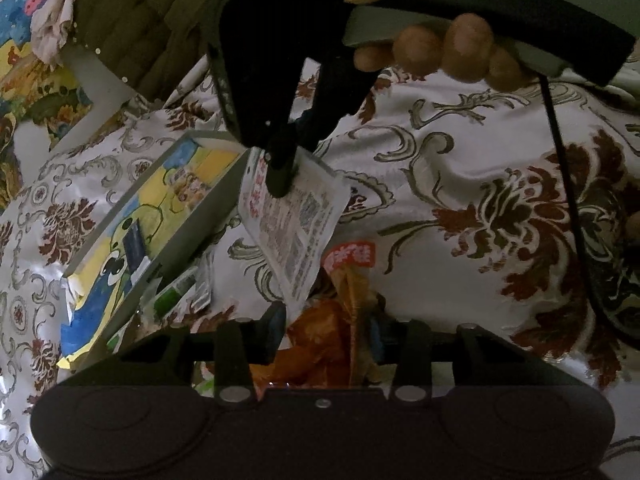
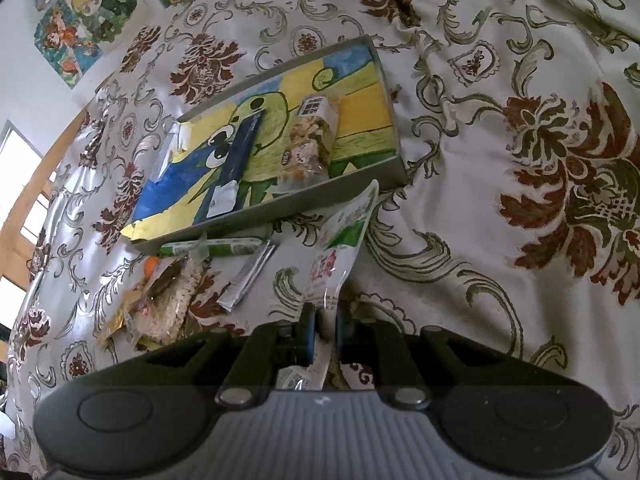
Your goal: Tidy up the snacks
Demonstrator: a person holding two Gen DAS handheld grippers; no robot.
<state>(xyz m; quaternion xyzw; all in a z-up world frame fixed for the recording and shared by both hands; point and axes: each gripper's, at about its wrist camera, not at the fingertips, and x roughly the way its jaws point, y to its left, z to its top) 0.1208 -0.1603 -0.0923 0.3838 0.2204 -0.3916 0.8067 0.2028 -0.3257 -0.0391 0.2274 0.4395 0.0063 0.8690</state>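
A shallow grey box (image 2: 360,190) with a cartoon-painted floor lies on the patterned cloth; a dark blue stick pack (image 2: 240,152) and a clear rice-cracker pack (image 2: 312,140) lie in it. My right gripper (image 2: 324,322) is shut on a white-green snack pouch (image 2: 344,240), held just in front of the box. The left wrist view shows that pouch (image 1: 296,220) hanging from the right gripper's fingers (image 1: 280,172) beside the box (image 1: 168,216). My left gripper (image 1: 328,332) is closed on an orange snack bag (image 1: 332,332).
Loose snacks lie in front of the box: a green stick pack (image 2: 212,248), a silver sachet (image 2: 248,280) and a rice-cracker pack (image 2: 168,304). A cushioned chair (image 1: 140,20) stands beyond the table. Posters (image 2: 80,16) hang on the wall.
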